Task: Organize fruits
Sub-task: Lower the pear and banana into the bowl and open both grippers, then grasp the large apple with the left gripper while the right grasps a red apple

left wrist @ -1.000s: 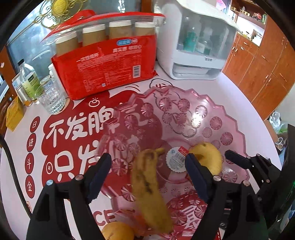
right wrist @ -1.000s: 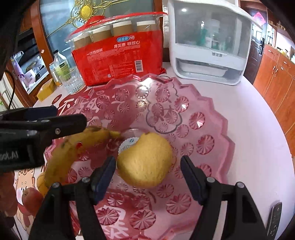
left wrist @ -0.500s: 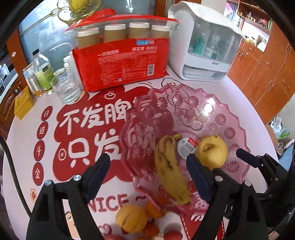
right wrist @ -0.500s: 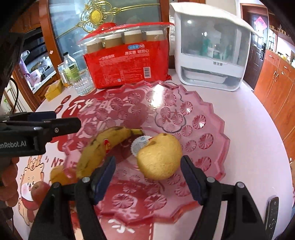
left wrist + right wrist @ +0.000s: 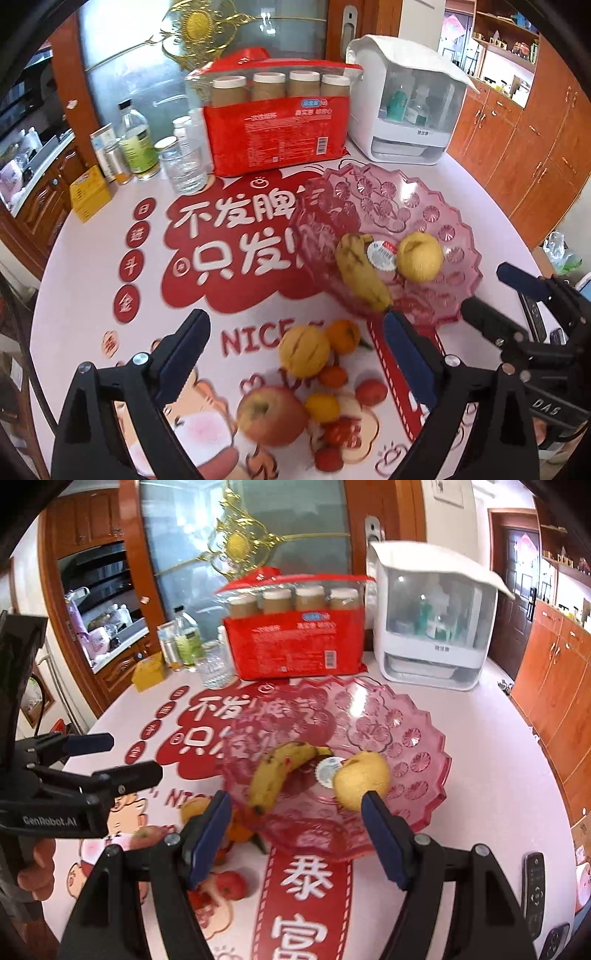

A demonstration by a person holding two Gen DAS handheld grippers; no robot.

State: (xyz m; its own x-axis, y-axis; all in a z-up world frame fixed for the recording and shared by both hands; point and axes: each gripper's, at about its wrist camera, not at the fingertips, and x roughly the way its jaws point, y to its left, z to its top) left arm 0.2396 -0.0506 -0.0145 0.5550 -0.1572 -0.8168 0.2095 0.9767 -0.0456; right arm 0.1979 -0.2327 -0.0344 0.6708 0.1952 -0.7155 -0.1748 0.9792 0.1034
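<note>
A pink glass fruit plate (image 5: 424, 206) (image 5: 413, 738) holds a spotted banana (image 5: 360, 271) (image 5: 275, 775) and a yellow pear (image 5: 421, 256) (image 5: 362, 777). On the table in front of it lie a yellow fruit (image 5: 303, 350), an orange (image 5: 343, 336), a red apple (image 5: 271, 413) and several small red and orange fruits (image 5: 371, 391). My left gripper (image 5: 295, 354) is open and empty above the loose fruit. My right gripper (image 5: 295, 834) is open and empty just before the plate's near rim; it also shows in the left wrist view (image 5: 495, 299).
A red pack of paper cups (image 5: 277, 125), a white sterilizer box (image 5: 402, 114), a glass (image 5: 183, 170), bottles (image 5: 136, 144) and a yellow box (image 5: 88, 192) stand at the back. A remote (image 5: 533, 893) lies at the right table edge.
Both grippers have pulled back and up from the plate, leaving the banana and the pear lying in it. The loose fruit in front of the plate has come into view.
</note>
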